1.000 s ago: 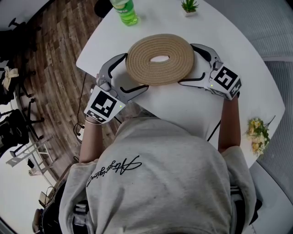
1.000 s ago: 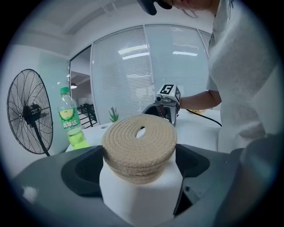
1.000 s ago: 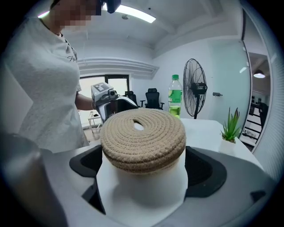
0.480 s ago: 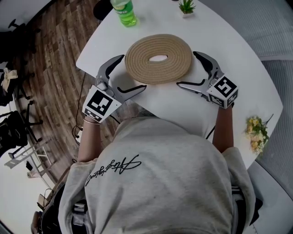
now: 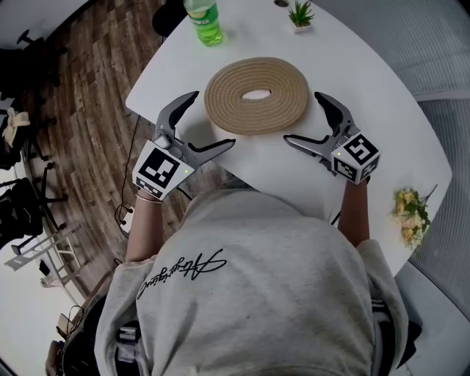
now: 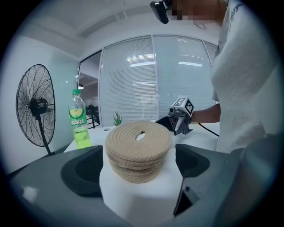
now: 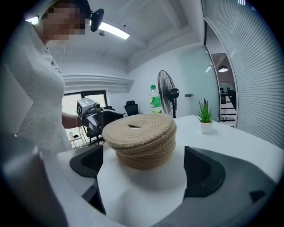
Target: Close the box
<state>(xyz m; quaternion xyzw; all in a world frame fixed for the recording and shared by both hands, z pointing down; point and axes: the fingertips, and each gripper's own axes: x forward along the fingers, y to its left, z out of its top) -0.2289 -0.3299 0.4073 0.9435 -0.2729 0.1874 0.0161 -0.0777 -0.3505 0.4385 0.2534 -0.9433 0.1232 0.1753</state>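
Fingers (image 6: 82, 170) of the left gripper (image 5: 214, 117) are spread wide and hold nothing. In the left gripper view the woven rope box (image 6: 137, 150) stands in the open gap ahead of them, and neither finger touches it. The right gripper (image 5: 301, 116) mirrors this: its fingers (image 7: 204, 170) are equally wide apart and empty, and its own view shows the box centred between them but clear of both.

From the head view, the two grippers sit on either side of the round box, left one at its left edge, right one at its right edge, each just beside it. The box is near the middle of the white surface (image 5: 382, 110). Its lid (image 5: 283, 92), a flat coil of the same rope with a small oval hole at the centre, lies on top and looks level, overhanging the body slightly all round.

Further out are a green bottle (image 5: 203, 15) and a small potted plant (image 5: 302, 12) at the far edge, and a spray of flowers (image 5: 411, 217) at the right.

Judging by the seated lid, the closing step looks done. What is left, if anything, is a light check that the lid sits true, taking care not to nudge it off centre.
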